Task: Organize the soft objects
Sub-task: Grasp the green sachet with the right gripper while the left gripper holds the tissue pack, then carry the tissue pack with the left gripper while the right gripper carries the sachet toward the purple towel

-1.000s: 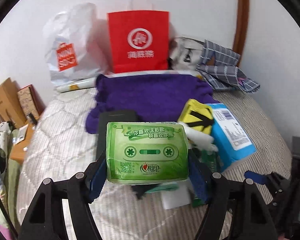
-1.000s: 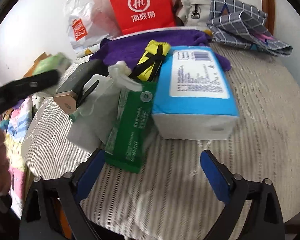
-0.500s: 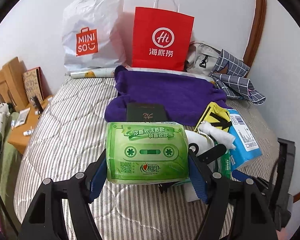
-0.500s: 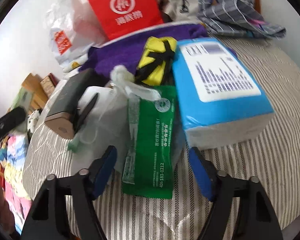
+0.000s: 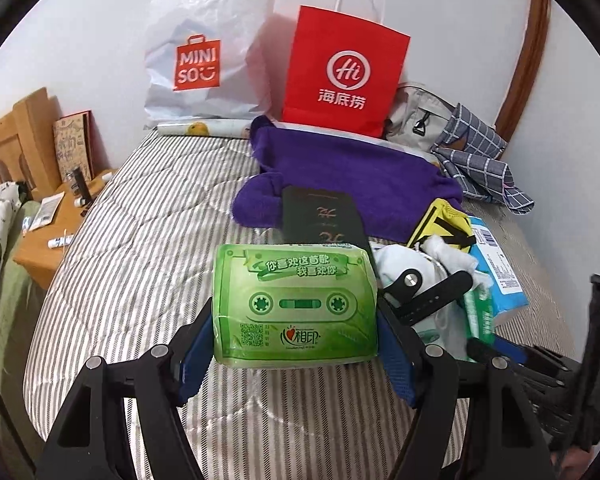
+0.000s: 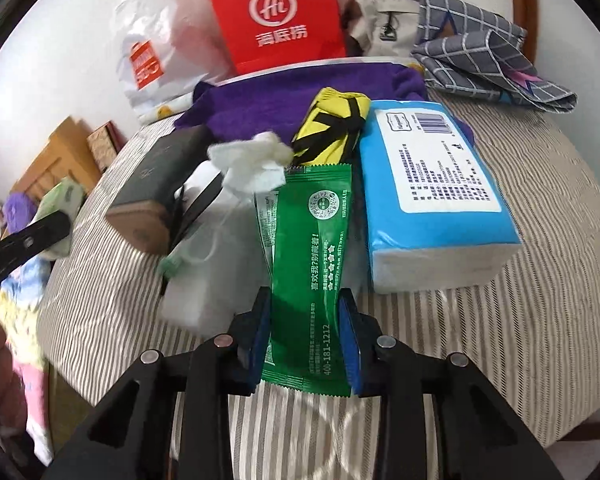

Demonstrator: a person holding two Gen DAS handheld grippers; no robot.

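The left gripper [image 5: 296, 344] holds a soft light-green tissue pack with a cassette picture [image 5: 295, 305], squeezed at its two short ends, so the pack lies sideways across the blue pads. It is lifted above the striped bed cover [image 5: 140, 264], with the open part of the bed just ahead and to the left. The right gripper [image 6: 306, 334] is low over the pile, and its blue pads sit on both sides of a long flat dark-green wipe packet [image 6: 310, 280]. The packet points straight away from the fingers, its near end between them and its far end up by a crumpled white tissue [image 6: 252, 164]. The pads look like they touch its edges, so I think it is pinched, though the packet rests on the pile. Just to its right lies a big blue and white tissue pack [image 6: 432, 196], and behind it a yellow and black folded bundle [image 6: 334, 128] on a purple towel [image 6: 260, 104]. I think the right hand lifts next, pulling straight back along the packet.
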